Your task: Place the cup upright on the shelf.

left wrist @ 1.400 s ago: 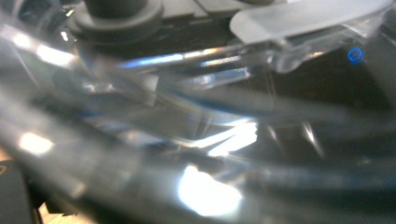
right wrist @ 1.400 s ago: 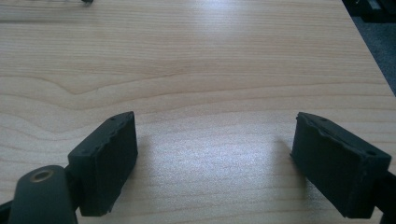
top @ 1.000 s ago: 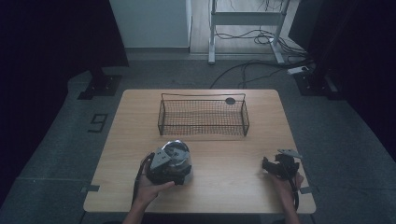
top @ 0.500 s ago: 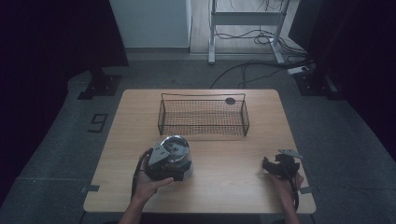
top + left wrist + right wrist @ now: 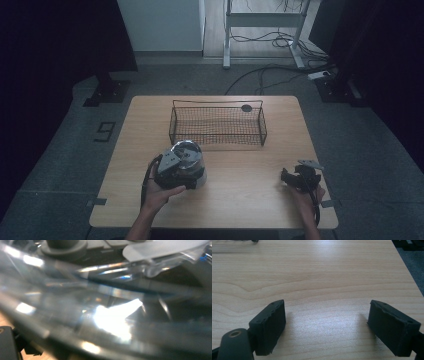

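Left gripper (image 5: pixel 186 167) sits at the near-left part of the light wooden table (image 5: pixel 240 200), right up against a round object with a shiny clear dome top and a pale base (image 5: pixel 189 156). In the left gripper view the transparent, glare-streaked plastic of the object (image 5: pixel 112 315) lies close against the camera, so the jaws themselves are hidden; whether they clamp on the object or merely stand around it I cannot tell. The left hand (image 5: pixel 162 192) wraps the gripper from behind.

Right gripper (image 5: pixel 292 177) rests low over the near-right part of the table, well apart from the object. Its jaws stand wide apart with bare wood grain (image 5: pixel 324 290) between them and nothing held.

The black wire mesh basket (image 5: pixel 218 125) stands at mid-table, beyond the object and apart from it. It looks empty, with a small dark round disc (image 5: pixel 246 107) just past its far rim.

Judgement: the step in hand is securing the domed object with the left gripper, likely for transfer to the basket.

Notes for doing it well:
- The dome is smooth and curved; seat the pads on the lower base, not on the dome.
- Confirm the grip before lifting; lift straight, keep level.
- Clear the near basket rim fully before lowering.
- Keep the right gripper free to steady the basket.
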{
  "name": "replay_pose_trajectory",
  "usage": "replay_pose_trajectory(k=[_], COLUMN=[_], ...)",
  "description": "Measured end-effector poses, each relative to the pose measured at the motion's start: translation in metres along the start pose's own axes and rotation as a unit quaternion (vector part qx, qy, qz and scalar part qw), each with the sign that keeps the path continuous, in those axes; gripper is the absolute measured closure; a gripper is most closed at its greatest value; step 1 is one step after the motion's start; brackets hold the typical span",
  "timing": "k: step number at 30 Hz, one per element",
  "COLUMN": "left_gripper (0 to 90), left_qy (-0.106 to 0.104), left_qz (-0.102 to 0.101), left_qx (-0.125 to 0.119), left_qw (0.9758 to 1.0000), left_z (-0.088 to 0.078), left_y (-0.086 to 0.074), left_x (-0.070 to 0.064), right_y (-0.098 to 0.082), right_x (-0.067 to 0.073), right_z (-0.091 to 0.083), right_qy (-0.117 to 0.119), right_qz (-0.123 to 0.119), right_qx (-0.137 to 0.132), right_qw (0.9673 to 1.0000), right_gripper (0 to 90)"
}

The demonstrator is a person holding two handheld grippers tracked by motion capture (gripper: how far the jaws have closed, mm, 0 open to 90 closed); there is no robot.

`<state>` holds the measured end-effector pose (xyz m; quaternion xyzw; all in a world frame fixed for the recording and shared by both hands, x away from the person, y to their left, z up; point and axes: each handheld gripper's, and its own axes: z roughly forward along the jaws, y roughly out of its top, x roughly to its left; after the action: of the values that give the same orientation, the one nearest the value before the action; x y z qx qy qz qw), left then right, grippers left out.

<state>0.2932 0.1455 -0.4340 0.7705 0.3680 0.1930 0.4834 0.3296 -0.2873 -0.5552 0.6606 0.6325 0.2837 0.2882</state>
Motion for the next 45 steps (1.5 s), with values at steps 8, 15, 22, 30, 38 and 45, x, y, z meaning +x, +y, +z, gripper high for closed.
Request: replay_pose_trajectory(k=[8, 15, 22, 30, 38, 45], left_gripper=[3.5, 3.5, 3.5, 3.6, 3.5, 3.5], left_qy=[0.008, 0.011, 0.017, 0.022, 0.026, 0.026], left_qz=[-0.006, -0.012, -0.017, -0.023, -0.024, -0.025], left_qx=[-0.003, -0.006, -0.01, -0.014, -0.012, -0.009], left_qw=[0.9999, 0.9999, 0.9997, 0.9994, 0.9993, 0.9993], left_z=[0.004, 0.004, 0.004, 0.007, 0.011, 0.016], left_y=[0.007, 0.013, 0.019, 0.024, 0.029, 0.034], left_x=[0.004, 0.011, 0.018, 0.026, 0.032, 0.035], right_y=[0.0, 0.0, 0.0, 0.0, 0.0, 0.0], right_x=[0.0, 0.0, 0.0, 0.0, 0.0, 0.0], right_z=[0.0, 0.0, 0.0, 0.0, 0.0, 0.0], right_qy=[0.0, 0.0, 0.0, -0.001, -0.001, -0.001], right_qz=[0.0, 0.001, 0.001, 0.001, 0.001, 0.002], right_qx=[0.0, 0.0, 0.0, 0.0, 0.0, 0.0], right_qw=[1.0, 1.0, 1.0, 1.0, 1.0, 1.0], right_gripper=[14.5, 14.5, 14.4, 14.5, 14.5, 14.5])
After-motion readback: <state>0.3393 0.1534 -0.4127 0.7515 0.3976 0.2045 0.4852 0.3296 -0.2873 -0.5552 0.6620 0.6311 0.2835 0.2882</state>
